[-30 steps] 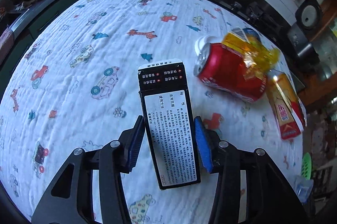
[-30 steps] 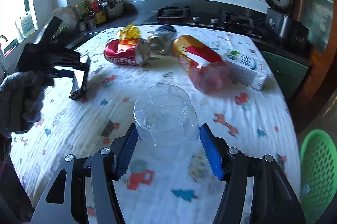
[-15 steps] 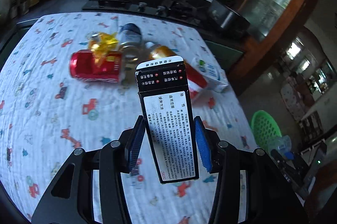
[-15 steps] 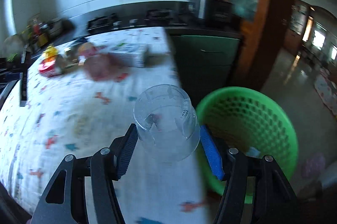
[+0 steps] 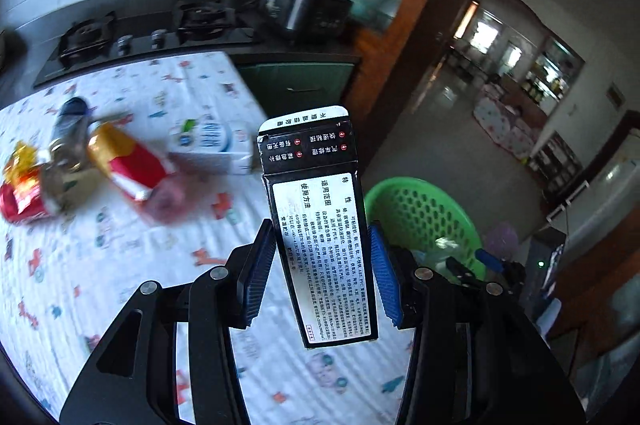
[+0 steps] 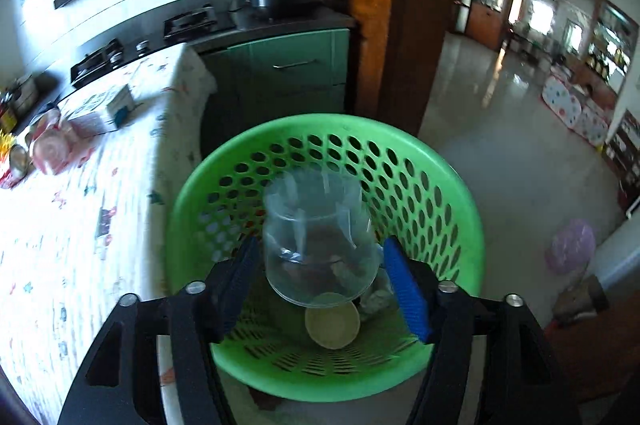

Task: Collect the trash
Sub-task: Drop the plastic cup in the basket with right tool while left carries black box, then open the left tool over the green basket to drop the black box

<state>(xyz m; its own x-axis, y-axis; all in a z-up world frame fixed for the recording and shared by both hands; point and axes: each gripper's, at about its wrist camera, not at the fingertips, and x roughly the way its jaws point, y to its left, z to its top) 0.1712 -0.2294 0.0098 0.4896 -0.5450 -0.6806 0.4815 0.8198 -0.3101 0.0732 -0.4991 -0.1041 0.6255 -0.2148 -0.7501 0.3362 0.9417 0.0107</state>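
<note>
A clear plastic cup [image 6: 320, 237] is seen between the blue pads of the right claw [image 6: 324, 277], directly above the open mouth of the green basket [image 6: 452, 185]. The jaws of that claw are opening, and a sliver of gap appears on each side of the cup, so it is judged to be no longer pressed and about to drop. The basket lies straight below and ahead of this claw, with earlier scraps visible at its bottom.

A black box [image 5: 320, 225] with printed text is gripped at a middling width in the left claw [image 5: 322, 277], its long axis running forward along the fingers. From this claw the basket [image 5: 440, 209] is placed ahead and to the right, beyond the edge of the table [image 5: 120, 305]. The right claw is judged the nearer to the basket. Ahead and to the left, cans and a carton [image 5: 216, 145] are left on the patterned cloth.
</note>
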